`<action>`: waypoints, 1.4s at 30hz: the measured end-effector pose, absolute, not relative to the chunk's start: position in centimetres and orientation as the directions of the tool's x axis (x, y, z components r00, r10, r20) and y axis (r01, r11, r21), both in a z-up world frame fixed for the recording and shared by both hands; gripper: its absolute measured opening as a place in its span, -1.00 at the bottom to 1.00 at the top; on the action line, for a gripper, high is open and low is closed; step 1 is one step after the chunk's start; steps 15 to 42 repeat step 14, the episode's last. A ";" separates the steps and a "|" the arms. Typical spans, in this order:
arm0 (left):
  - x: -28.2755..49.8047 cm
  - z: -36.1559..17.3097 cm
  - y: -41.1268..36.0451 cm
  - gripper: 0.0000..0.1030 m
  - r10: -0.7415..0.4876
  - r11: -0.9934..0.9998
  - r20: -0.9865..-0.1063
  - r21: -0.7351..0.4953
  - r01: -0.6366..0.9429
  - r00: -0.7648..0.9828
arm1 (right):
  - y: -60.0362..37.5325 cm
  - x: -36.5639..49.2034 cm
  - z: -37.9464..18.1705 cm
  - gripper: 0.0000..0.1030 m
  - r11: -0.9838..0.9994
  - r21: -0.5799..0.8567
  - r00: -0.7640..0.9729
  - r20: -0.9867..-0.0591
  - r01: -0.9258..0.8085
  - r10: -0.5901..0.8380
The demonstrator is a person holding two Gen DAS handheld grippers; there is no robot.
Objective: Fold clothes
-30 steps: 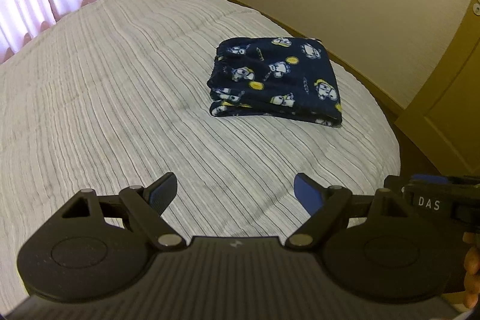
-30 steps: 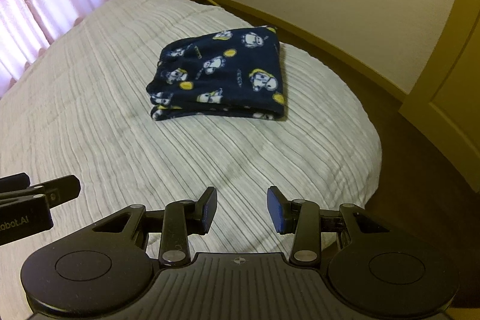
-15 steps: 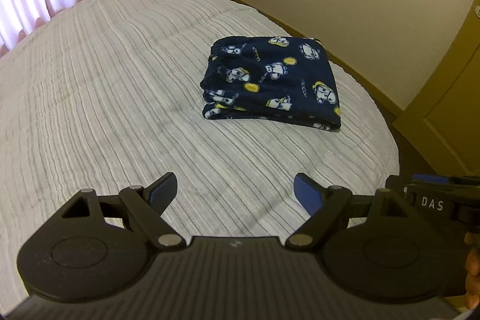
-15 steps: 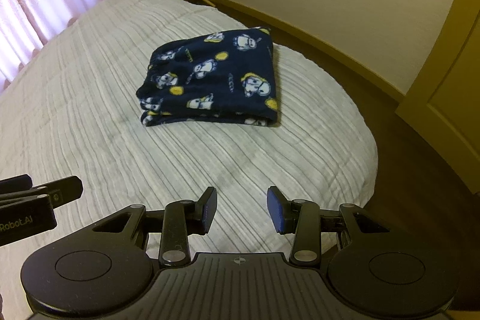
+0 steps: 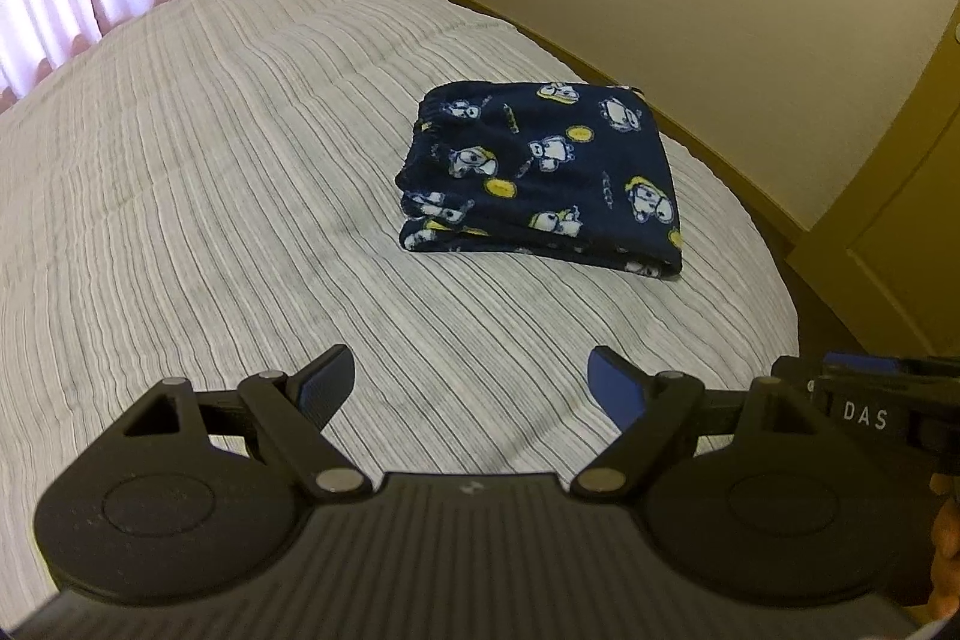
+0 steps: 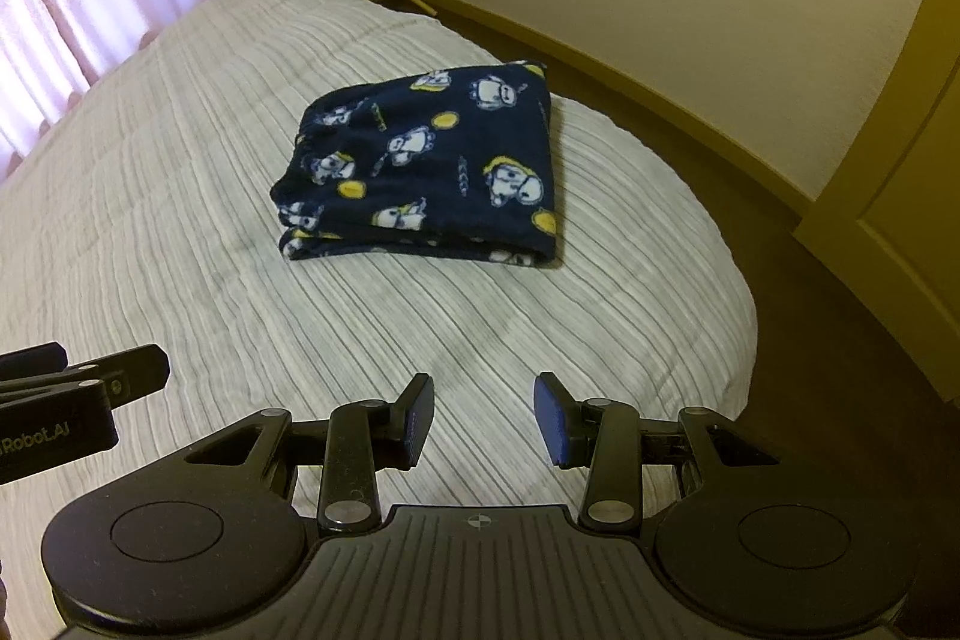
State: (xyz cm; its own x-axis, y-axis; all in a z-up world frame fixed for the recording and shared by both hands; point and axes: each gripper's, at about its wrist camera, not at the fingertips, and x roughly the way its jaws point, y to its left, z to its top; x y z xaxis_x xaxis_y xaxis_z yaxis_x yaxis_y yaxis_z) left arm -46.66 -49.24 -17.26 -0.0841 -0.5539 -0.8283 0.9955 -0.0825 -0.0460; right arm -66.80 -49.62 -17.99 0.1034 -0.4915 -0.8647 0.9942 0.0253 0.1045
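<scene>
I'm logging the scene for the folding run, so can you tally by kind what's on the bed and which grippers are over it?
Folded navy garment, cartoon print, lying on the striped bedspread: 1
Grippers, both with jaws apart and holding nothing: 2, the left gripper and the right gripper
Total: 3

"DAS" on the right tool [image 5: 864, 415]; "Robot.AI" on the left tool [image 6: 54, 430].

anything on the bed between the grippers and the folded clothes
Nothing visible. Only bare striped bedspread lies between the open left gripper, the open right gripper and the folded clothes, which neither touches.
</scene>
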 end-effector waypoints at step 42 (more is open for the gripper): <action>-46.4 -16.3 -48.3 0.61 -0.592 -0.072 -0.802 -0.044 0.996 -0.078 | -49.0 -66.5 -17.2 -0.21 0.039 0.101 0.107 -0.855 0.994 -0.507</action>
